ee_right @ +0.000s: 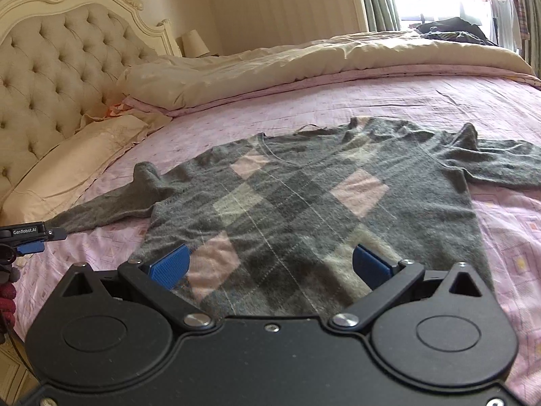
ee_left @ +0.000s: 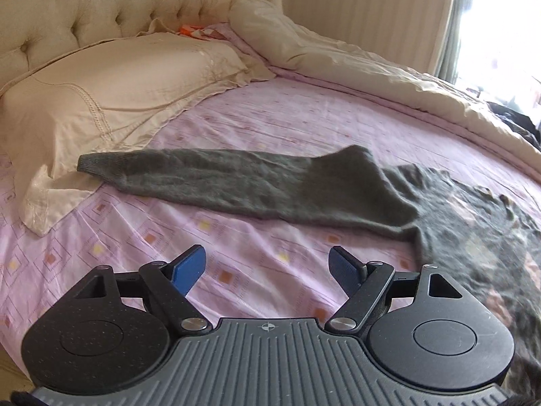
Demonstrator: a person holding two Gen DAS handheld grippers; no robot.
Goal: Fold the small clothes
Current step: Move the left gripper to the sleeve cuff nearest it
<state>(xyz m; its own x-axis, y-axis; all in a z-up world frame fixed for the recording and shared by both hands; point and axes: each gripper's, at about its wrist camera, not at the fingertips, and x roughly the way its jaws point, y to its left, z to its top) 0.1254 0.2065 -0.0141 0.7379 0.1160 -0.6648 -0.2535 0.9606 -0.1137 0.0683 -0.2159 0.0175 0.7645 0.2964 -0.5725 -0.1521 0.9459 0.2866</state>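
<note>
A grey argyle sweater (ee_right: 304, 203) with pink and pale diamonds lies spread flat, front up, on the pink bed sheet (ee_right: 439, 101). Its left sleeve (ee_left: 236, 182) stretches out straight toward the pillow, and the cuff rests at the pillow's edge. My left gripper (ee_left: 267, 267) hangs open over bare sheet just short of that sleeve, with nothing between its blue pads. It also shows at the left edge of the right wrist view, as the left gripper (ee_right: 37, 241) beside the sleeve's end. My right gripper (ee_right: 270, 264) is open above the sweater's lower hem, its pads apart and holding nothing.
A cream pillow (ee_left: 101, 101) lies against the tufted headboard (ee_left: 101, 3). A rolled beige duvet (ee_right: 304, 64) runs along the far side of the bed. Dark clothes (ee_right: 453, 30) are piled near the bright window. A small orange item (ee_left: 189, 30) sits by the headboard.
</note>
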